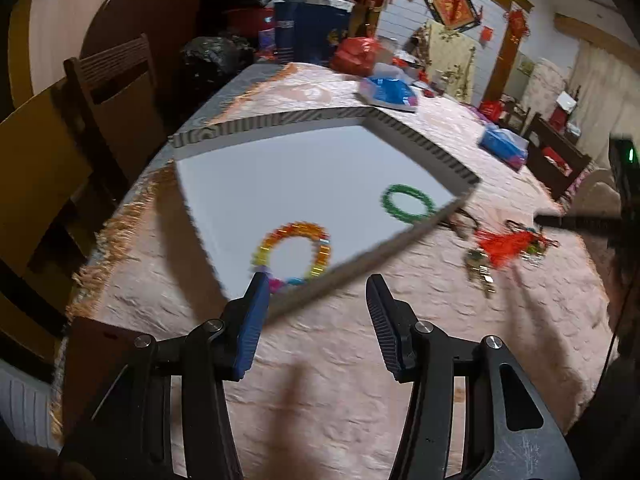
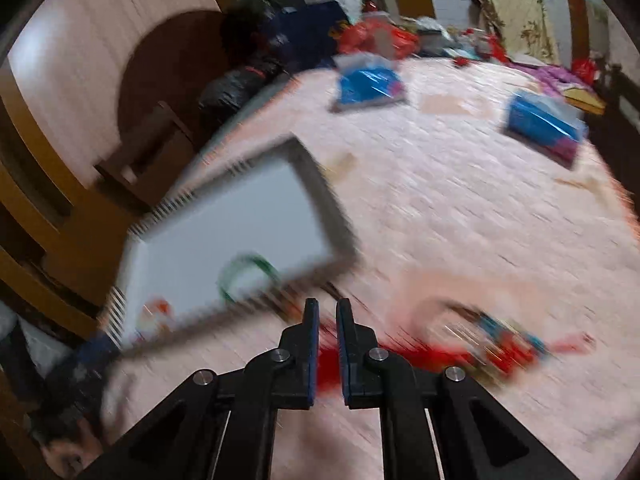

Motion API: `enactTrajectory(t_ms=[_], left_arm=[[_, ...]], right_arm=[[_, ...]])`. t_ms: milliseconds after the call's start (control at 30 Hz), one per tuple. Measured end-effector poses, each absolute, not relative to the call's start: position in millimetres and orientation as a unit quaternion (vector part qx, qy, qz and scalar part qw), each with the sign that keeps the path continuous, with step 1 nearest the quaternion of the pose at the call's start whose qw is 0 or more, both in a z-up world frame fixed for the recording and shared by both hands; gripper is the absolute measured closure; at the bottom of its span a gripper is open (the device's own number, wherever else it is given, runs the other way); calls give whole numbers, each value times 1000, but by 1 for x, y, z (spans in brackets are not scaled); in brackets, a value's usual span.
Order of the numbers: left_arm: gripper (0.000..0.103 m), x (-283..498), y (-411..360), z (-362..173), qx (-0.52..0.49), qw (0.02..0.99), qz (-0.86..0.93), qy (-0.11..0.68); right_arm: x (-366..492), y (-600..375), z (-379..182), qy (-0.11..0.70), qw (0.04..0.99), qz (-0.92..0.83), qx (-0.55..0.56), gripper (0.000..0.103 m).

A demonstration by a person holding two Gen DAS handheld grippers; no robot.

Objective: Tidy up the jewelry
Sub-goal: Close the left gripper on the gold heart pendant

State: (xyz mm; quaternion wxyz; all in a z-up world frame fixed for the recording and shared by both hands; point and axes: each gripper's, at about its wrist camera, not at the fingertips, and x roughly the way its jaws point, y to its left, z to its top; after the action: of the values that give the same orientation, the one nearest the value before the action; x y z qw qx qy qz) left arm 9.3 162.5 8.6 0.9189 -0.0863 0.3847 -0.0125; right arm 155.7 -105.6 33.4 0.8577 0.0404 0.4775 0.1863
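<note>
While the left wrist view stays fairly sharp, it shows the shallow white tray with the striped grey rim (image 1: 420, 145) sitting on the pink textured tablecloth (image 1: 344, 364), with two pieces already inside: a multicoloured beaded bracelet (image 1: 294, 254) at the near edge and a green beaded bracelet (image 1: 408, 203) toward the right corner. Left gripper (image 1: 316, 284) hangs just short of the tray's near rim, jaws spread wide, nothing between them. Right of the tray, on the cloth, lies a tangle of loose jewelry with a red tassel (image 1: 506, 246) and small metal charms. Judgement: these pieces are light, limp and snag-prone; the tassel threads will slip and drag neighbours along, so pinch at a knot, bead cluster or cord junction, not the fringe. Bead loops are stiff enough to pinch across one side of the ring. The other gripper's dark body shows only at the far right edge here. Right wrist view is heavily motion-blurred but adds what the left misses: right gripper (image 2: 328, 308) is directly over the red tassel, the red smear sitting just behind and below the fingertips, jaws nearly together with a slim gap. Whether any thread is caught between them I cannot tell. It also shows two blue plastic packets (image 2: 368, 86) farther back on the cloth, and the tray off to its left.
</note>
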Motion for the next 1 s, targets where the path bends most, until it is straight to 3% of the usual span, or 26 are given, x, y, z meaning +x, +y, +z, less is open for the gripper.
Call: enactTrajectory(t_ms=[100, 300, 600, 800, 1000], left_arm=[[54, 12, 140, 5, -82, 913, -37, 398], [53, 34, 82, 2, -44, 905, -89, 413], [53, 83, 15, -10, -9, 892, -142, 429], [53, 103, 7, -25, -11, 886, -136, 443], [55, 103, 5, -29, -5, 888, -131, 440]], right_arm=[[130, -134, 22, 499, 854, 146, 1, 76], [84, -174, 1, 513, 852, 110, 10, 62], [67, -187, -16, 502, 859, 85, 54, 58], [69, -196, -17, 495, 856, 97, 111, 53], [68, -187, -17, 494, 860, 97, 86, 48]])
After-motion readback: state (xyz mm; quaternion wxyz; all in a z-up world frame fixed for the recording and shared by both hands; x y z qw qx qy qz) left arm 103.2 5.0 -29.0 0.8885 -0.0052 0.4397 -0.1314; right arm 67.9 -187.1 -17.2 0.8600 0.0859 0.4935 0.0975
